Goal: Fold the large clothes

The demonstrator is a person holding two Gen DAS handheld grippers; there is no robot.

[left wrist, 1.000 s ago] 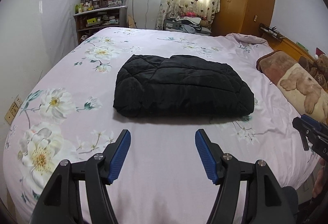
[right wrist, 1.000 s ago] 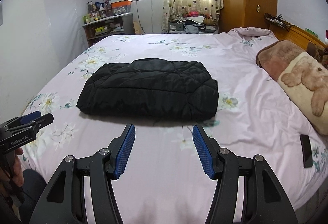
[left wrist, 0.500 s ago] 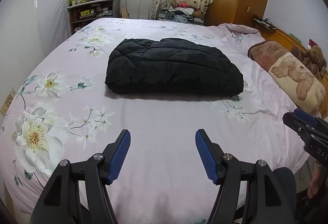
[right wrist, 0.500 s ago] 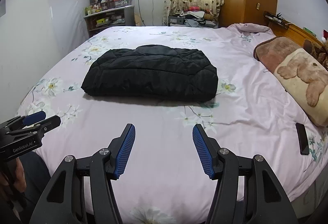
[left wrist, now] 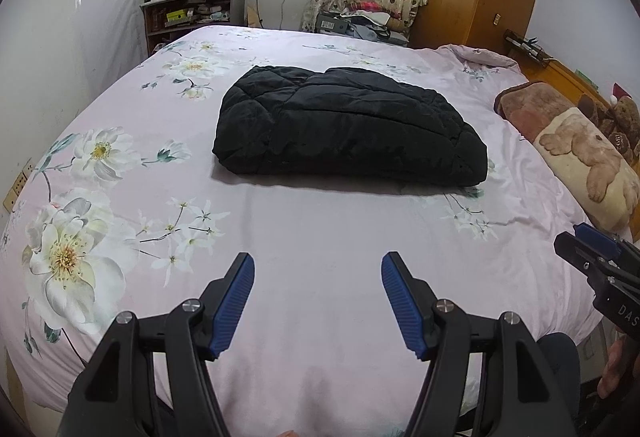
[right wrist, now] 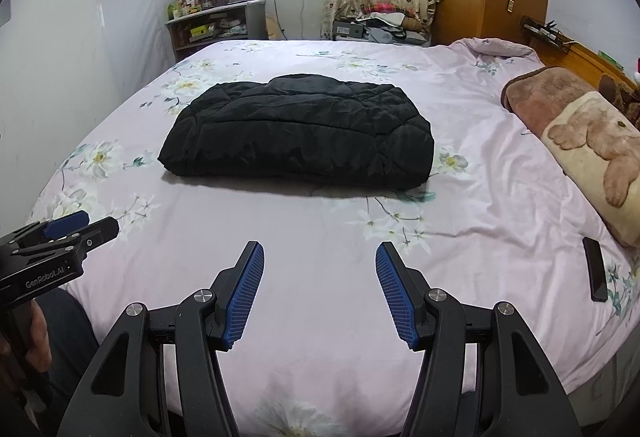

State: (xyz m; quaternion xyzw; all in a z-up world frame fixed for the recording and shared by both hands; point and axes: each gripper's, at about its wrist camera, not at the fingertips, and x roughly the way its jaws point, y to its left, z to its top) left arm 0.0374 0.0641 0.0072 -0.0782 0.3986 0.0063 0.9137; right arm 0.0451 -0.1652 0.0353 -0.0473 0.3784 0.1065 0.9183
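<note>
A black quilted padded jacket (left wrist: 344, 129) lies folded in a thick bundle mid-bed, well clear of the near edge of the pink floral bedspread (left wrist: 320, 277). It looks soft, bulky, springy and light; pinch a thick folded edge. Left gripper (left wrist: 318, 273) and right gripper (right wrist: 319, 263) hang spread apart, empty.

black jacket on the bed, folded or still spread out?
Folded. The black jacket lies as a compact thick rectangle on the bed, no sleeves sticking out. Both grippers are open and clear of it.

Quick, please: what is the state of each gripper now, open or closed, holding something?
Left gripper: open, holding nothing.
Right gripper: open, holding nothing.
</note>
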